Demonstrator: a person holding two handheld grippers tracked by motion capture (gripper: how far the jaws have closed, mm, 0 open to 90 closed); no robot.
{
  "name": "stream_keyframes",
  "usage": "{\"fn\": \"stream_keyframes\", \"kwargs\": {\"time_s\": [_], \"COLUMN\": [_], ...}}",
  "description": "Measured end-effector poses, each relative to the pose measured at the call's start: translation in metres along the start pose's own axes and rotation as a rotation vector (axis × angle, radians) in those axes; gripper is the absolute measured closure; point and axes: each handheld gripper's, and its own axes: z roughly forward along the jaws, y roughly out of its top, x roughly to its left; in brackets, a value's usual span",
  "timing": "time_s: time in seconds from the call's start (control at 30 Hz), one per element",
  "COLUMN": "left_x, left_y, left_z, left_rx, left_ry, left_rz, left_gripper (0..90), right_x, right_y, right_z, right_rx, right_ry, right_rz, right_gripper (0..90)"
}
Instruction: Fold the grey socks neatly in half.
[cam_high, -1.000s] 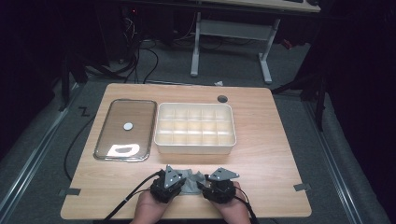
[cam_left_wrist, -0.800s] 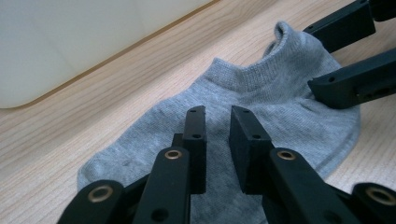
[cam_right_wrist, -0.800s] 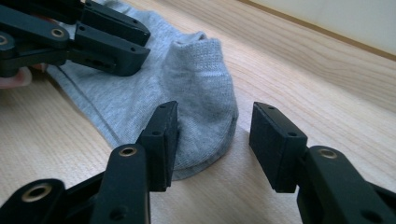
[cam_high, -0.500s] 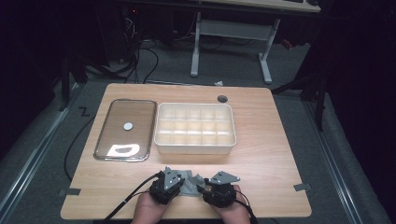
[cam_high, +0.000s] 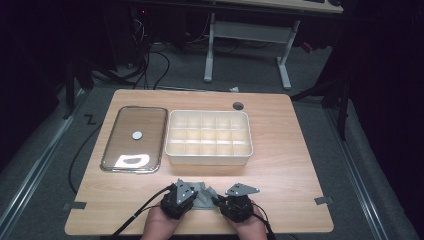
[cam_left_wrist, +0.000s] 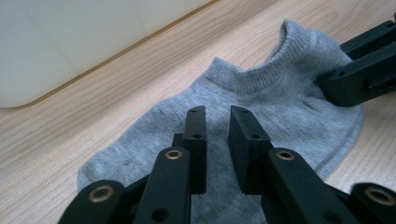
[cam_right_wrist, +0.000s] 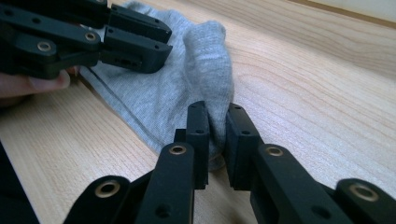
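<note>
High view, small grey knitted sock (cam_high: 204, 196) on the wooden table's (cam_high: 290, 170) near edge between left gripper (cam_high: 192, 199) and right gripper (cam_high: 218, 201), left gripper view, jaws narrowly apart over the sock (cam_left_wrist: 280, 107), pinch unclear, right gripper view, jaws just closed, clamped on a sock fold (cam_right_wrist: 212, 70).

A white compartment tray (cam_high: 209, 139) sits mid-table on a wooden table (cam_high: 290, 170). Just left of it lies a clear lid (cam_high: 135, 139). A round grommet hole (cam_high: 238, 105) marks the far edge.

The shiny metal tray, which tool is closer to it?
Left. The left tool sits just below the tray's near right corner; the right tool is farther right, pinching the grey sock's other end.
</note>
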Motion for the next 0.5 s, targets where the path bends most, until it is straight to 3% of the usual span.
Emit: {"fn": "stream_keyframes", "kwargs": {"time_s": [0.13, 0.17, 0.43, 0.5], "left_x": [-0.004, -0.005, -0.022, -0.028], "left_y": [0.003, 0.004, 0.018, 0.021], "left_z": [0.003, 0.004, 0.017, 0.02], "left_rx": [0.002, 0.002, 0.018, 0.021], "left_ry": [0.011, 0.012, 0.02, 0.037], "left_rz": [0.012, 0.016, 0.067, 0.099], "left_gripper": [77.1, 77.1, 77.2, 76.9], "right_x": [-0.006, -0.01, -0.019, -0.02], "right_y": [0.001, 0.003, 0.007, 0.008], "right_z": [-0.006, -0.012, -0.028, -0.032], "right_rx": [-0.031, -0.07, -0.158, -0.175], "right_ry": [0.033, 0.057, 0.083, 0.096], "right_rz": [0.041, 0.066, 0.096, 0.097], "right_gripper": [83.2, 83.5, 84.1, 84.2]}}
